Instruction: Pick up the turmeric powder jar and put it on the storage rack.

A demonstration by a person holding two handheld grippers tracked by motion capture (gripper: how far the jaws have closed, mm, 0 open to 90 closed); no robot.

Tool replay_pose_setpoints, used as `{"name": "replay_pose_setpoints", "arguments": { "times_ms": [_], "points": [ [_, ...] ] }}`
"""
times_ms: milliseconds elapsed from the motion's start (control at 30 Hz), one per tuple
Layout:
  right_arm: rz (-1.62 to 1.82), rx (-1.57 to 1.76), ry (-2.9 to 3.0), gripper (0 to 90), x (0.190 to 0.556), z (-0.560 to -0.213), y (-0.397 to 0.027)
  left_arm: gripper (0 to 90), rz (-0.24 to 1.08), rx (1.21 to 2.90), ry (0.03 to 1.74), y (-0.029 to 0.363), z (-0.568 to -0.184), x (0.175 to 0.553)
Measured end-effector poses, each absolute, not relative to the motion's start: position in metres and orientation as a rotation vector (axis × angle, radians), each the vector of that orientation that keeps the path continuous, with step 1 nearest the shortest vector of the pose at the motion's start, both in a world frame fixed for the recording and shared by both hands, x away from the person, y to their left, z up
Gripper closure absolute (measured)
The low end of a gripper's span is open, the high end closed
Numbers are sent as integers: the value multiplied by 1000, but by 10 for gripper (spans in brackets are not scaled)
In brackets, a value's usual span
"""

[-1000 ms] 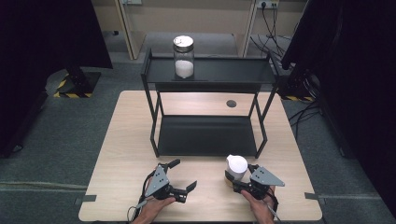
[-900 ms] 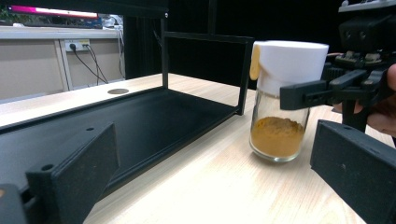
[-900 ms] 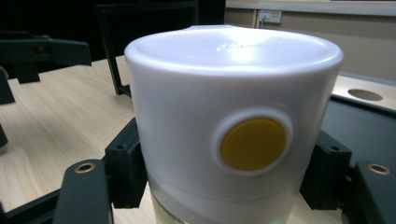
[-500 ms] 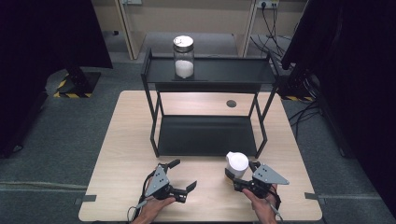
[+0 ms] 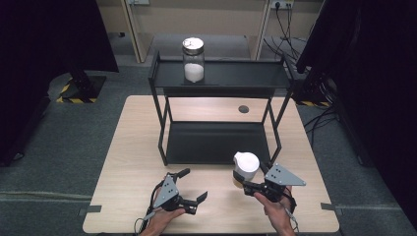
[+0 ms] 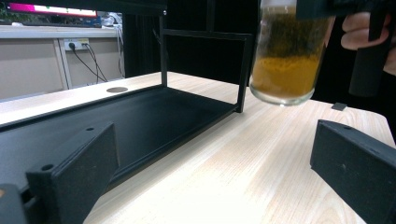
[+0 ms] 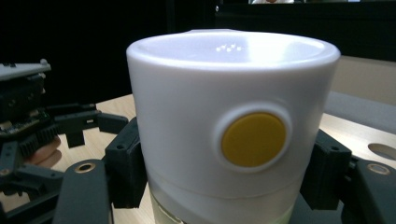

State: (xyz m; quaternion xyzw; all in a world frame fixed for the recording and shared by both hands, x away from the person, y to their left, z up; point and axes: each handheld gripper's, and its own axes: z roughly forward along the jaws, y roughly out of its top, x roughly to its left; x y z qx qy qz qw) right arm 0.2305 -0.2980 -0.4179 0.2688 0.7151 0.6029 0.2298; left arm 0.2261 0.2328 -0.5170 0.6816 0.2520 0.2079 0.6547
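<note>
High view: right gripper clamps white-capped jar near table front edge, right of centre, before black rack. Left gripper empty, jaws wide, near front edge.
Left gripper view: jar bottom clear of tabletop, yellow powder inside.
Right gripper view: yellow dot on cap.
Second jar on rack top shelf, left end. Grey floor, dark curtains.

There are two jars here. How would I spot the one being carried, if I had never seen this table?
Start at the black rack on the wooden table. In front of it, near the right, the right gripper grips a glass jar clear of the tabletop. It has a white cap and yellow powder, unlike the metal-lidded jar of white grains on the rack's top shelf.
</note>
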Motion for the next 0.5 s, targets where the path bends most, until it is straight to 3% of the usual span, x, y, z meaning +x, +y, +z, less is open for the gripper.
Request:
{"name": "replay_pose_setpoints", "arguments": {
  "times_ms": [500],
  "points": [
    [1691,668,1988,309,245,-366,-298,5,471,1548,578,233,-517,227]
  ]
}}
